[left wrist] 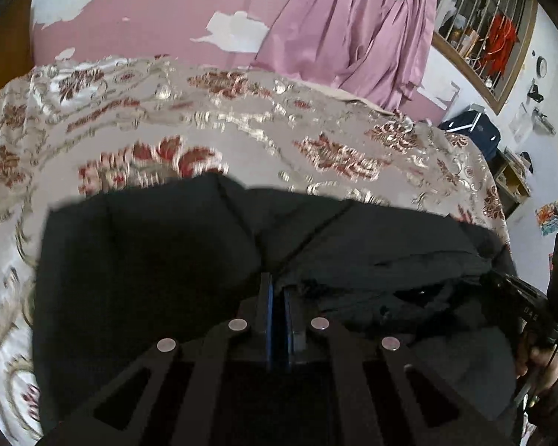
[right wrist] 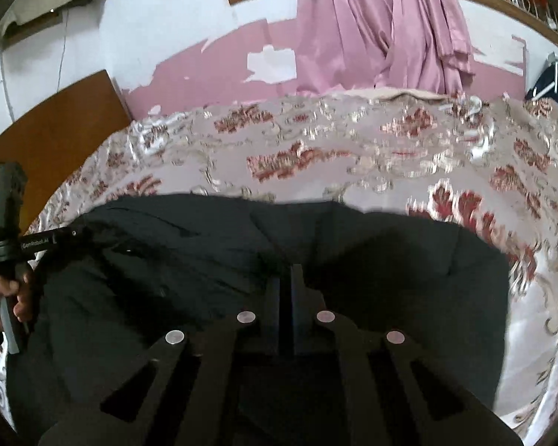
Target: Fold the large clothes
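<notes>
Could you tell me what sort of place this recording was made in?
Most likely a bedroom in a home. A bed with a floral bedspread and wooden headboard fills the view, pink curtains hang at a barred window, and a black garment lies on the bed.

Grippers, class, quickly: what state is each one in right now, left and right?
Left gripper: closed, fingers pinched on the black garment.
Right gripper: closed, fingers pinched on the same black garment.

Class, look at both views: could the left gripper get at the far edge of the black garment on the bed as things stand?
Probably yes: the black garment lies uncovered on the floral bedspread, nothing between, though the left gripper is shut.
</notes>
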Demonstrator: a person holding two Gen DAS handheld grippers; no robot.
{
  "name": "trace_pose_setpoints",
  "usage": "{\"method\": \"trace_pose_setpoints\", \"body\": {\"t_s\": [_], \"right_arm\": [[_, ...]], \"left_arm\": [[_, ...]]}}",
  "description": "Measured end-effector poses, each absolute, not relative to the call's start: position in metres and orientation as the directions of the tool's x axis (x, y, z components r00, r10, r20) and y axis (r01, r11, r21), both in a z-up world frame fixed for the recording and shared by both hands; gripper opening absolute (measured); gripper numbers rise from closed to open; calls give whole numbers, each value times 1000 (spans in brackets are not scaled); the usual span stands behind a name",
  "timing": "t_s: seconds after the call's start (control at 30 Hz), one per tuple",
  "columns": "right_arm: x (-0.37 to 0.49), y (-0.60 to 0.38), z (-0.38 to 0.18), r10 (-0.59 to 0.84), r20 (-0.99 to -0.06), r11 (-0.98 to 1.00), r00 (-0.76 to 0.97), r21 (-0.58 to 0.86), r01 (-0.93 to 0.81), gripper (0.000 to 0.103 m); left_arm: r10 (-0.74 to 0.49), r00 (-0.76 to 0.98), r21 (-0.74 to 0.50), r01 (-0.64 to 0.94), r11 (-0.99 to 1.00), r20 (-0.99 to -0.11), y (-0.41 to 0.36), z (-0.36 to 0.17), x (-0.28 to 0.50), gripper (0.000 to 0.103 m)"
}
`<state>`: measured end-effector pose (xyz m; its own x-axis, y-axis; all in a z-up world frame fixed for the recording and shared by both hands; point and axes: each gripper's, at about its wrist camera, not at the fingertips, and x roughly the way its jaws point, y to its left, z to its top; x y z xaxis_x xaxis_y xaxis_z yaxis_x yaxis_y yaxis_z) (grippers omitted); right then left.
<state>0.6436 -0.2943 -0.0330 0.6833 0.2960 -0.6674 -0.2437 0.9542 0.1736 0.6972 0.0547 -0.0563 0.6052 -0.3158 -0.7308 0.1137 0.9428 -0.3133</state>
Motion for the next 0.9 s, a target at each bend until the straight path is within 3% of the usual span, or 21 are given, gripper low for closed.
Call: {"method": "trace_pose_setpoints", "body": {"t_s": [0.33, 0.7, 0.9], "right_arm": [[641, -291, -57, 298, -688, 954, 662, 195, -227, 4], [650, -300, 11, 374, -597, 926, 710, 275, -257, 7], [700, -264, -15, 433, -713, 901, 551, 341, -267, 7]], "left_arm": [[-328, 629, -328, 121, 937, -705, 57, -64, 690, 6], [-312, 639, -294, 138, 946, -703, 52, -55, 688, 6], [-337, 640, -282, 192, 940, -690, 54, -35, 680, 9]]}}
